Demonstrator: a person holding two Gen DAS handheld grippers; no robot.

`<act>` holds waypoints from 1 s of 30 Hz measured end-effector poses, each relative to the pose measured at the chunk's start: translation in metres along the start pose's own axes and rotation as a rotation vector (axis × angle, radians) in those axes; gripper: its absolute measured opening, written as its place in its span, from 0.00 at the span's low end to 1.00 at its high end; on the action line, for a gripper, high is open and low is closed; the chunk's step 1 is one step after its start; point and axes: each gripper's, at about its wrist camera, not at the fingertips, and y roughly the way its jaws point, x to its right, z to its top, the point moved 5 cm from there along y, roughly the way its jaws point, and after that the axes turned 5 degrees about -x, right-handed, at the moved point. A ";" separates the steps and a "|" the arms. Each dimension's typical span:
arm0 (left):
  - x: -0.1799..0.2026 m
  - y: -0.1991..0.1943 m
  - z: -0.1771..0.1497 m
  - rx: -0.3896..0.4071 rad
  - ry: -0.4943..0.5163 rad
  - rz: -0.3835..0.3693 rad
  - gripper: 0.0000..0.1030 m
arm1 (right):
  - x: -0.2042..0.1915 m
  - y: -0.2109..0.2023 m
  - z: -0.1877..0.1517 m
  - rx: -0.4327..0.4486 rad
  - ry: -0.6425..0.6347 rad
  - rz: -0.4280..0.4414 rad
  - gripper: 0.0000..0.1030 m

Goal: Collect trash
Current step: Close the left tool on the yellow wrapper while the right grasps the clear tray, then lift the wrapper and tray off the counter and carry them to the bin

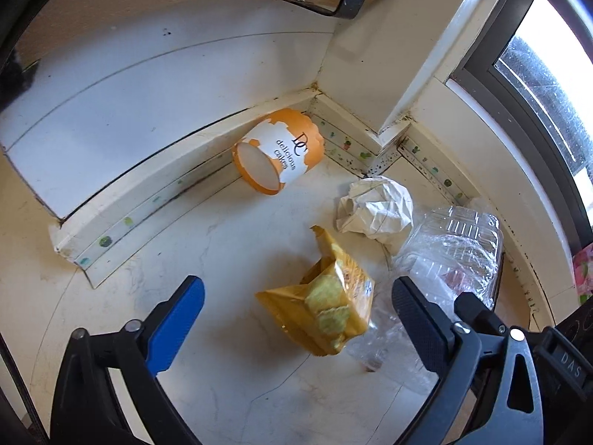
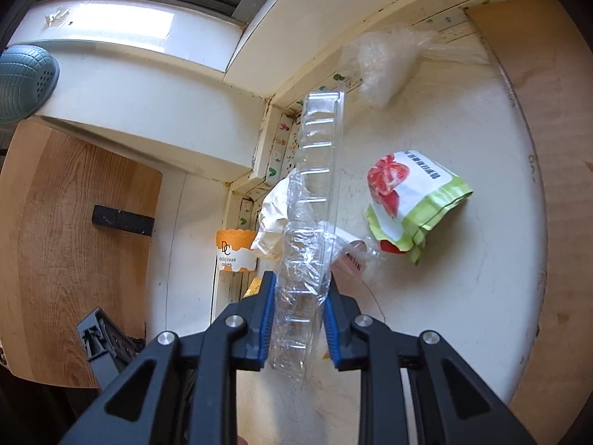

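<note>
A torn yellow chip bag (image 1: 326,304) lies on the white counter (image 1: 229,244), between the fingers of my left gripper (image 1: 296,289), which is open and touches nothing. Behind the bag sit a crumpled white paper (image 1: 374,204) and an orange paper cake cup (image 1: 278,155) lying on its side in the corner. My right gripper (image 2: 300,278) is shut on a clear plastic clamshell container (image 2: 315,193), which stands on edge between the blue pads. To its right lie a green-and-white tomato packet (image 2: 411,200) and a clear plastic bag (image 2: 385,59).
The counter ends at a tiled upstand and a window sill (image 2: 122,26). A wooden board (image 2: 74,241) with a black handle stands at the left. A brown cardboard sheet (image 2: 548,111) lies along the right side. A grey-blue perforated thing (image 2: 22,81) sits on the sill.
</note>
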 end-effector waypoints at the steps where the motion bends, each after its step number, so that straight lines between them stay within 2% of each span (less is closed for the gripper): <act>1: 0.002 0.001 0.000 -0.002 0.004 -0.004 0.87 | 0.000 0.000 0.000 -0.005 -0.002 0.009 0.22; 2: 0.004 0.002 0.000 -0.004 0.008 -0.011 0.77 | 0.000 0.000 -0.001 -0.010 -0.002 0.013 0.22; 3: 0.006 0.003 0.000 -0.003 0.015 -0.018 0.60 | 0.000 0.000 -0.001 -0.012 -0.002 0.016 0.21; 6: 0.013 0.005 -0.004 0.001 0.042 -0.015 0.30 | 0.001 -0.002 -0.001 -0.012 0.003 0.020 0.21; 9: 0.014 -0.002 -0.007 0.030 0.064 -0.004 0.22 | 0.001 -0.007 -0.003 -0.022 -0.010 0.037 0.19; 14: 0.015 -0.024 -0.014 0.066 0.087 0.006 0.18 | -0.012 -0.023 -0.011 -0.018 -0.069 0.049 0.16; 18: 0.014 -0.060 -0.025 0.114 0.093 0.011 0.18 | -0.027 -0.044 -0.024 -0.021 -0.107 0.072 0.16; 23: 0.005 -0.128 -0.050 0.183 0.107 0.018 0.18 | -0.051 -0.078 -0.053 -0.019 -0.174 0.096 0.15; 27: -0.012 -0.181 -0.081 0.197 0.084 0.029 0.18 | -0.072 -0.109 -0.087 -0.022 -0.231 0.125 0.15; 30: -0.030 -0.221 -0.109 0.207 0.056 0.004 0.18 | -0.089 -0.132 -0.115 -0.016 -0.273 0.144 0.15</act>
